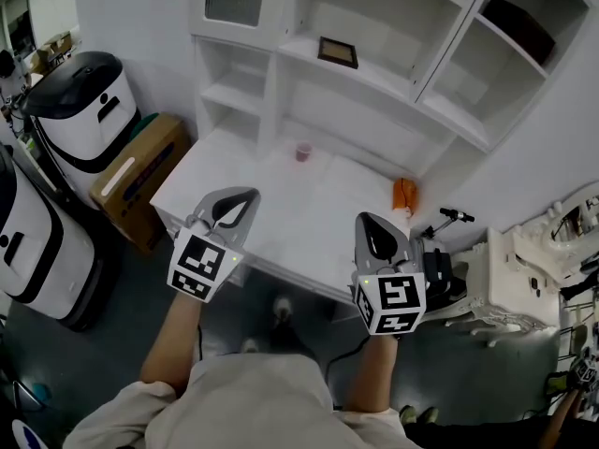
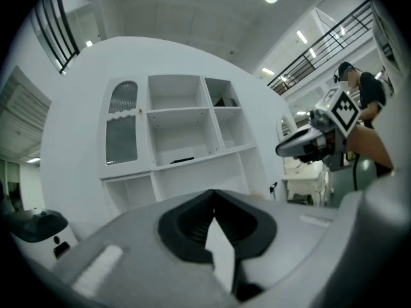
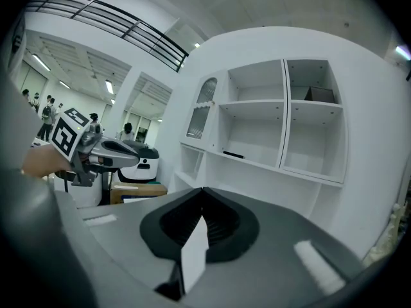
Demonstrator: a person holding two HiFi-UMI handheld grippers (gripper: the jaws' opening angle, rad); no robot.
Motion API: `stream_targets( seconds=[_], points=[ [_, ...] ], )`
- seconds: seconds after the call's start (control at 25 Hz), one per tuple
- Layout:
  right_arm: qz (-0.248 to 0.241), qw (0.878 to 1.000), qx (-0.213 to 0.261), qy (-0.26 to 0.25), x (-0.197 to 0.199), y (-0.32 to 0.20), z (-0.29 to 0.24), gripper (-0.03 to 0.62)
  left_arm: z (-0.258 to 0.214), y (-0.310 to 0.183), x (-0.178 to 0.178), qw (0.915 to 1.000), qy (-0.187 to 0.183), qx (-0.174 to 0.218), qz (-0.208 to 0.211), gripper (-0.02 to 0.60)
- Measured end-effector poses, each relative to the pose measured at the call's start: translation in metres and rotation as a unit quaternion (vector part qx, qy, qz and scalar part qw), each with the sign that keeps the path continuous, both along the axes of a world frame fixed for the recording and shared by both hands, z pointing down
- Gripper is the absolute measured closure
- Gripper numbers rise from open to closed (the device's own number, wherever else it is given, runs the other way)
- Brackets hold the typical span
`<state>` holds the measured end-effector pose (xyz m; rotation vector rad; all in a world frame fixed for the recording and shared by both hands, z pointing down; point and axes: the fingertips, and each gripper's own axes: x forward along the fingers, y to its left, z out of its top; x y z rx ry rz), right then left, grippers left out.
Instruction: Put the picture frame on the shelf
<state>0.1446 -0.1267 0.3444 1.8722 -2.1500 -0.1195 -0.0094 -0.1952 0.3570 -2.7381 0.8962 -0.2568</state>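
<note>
The picture frame (image 1: 337, 52) lies flat on a board of the white shelf (image 1: 393, 90), near the top centre of the head view and well apart from both grippers. The left gripper (image 1: 239, 204), lower left of centre, has its jaws pressed together on nothing. The right gripper (image 1: 372, 230), lower right of centre, is likewise closed and empty. Both hang by the near edge of the white table (image 1: 281, 209), where a small pink cup (image 1: 303, 151) stands.
</note>
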Motion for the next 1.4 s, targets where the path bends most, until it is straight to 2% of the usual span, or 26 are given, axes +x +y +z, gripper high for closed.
stream_targets(
  seconds=[0.28,0.44,0.64,1.4],
  points=[
    [-0.002,1.000,0.005,-0.015,-0.009,0.033,-0.003,0.588,-0.010,0.038,-0.015,0.9998,0.017,0.000,0.012,0.578],
    [-0.011,1.000,0.006,-0.023,-0.017,0.046,0.001,0.588,0.000,0.055,-0.020,0.9993,0.028,-0.016,0.016,0.578],
    [-0.008,1.000,0.005,-0.024,-0.025,0.060,0.012,0.588,0.021,0.073,-0.023,0.9987,0.025,-0.041,0.016,0.578],
    [-0.002,1.000,0.000,-0.010,-0.026,0.056,0.025,0.588,0.028,0.076,-0.017,0.9982,0.020,-0.050,0.026,0.578]
  ],
)
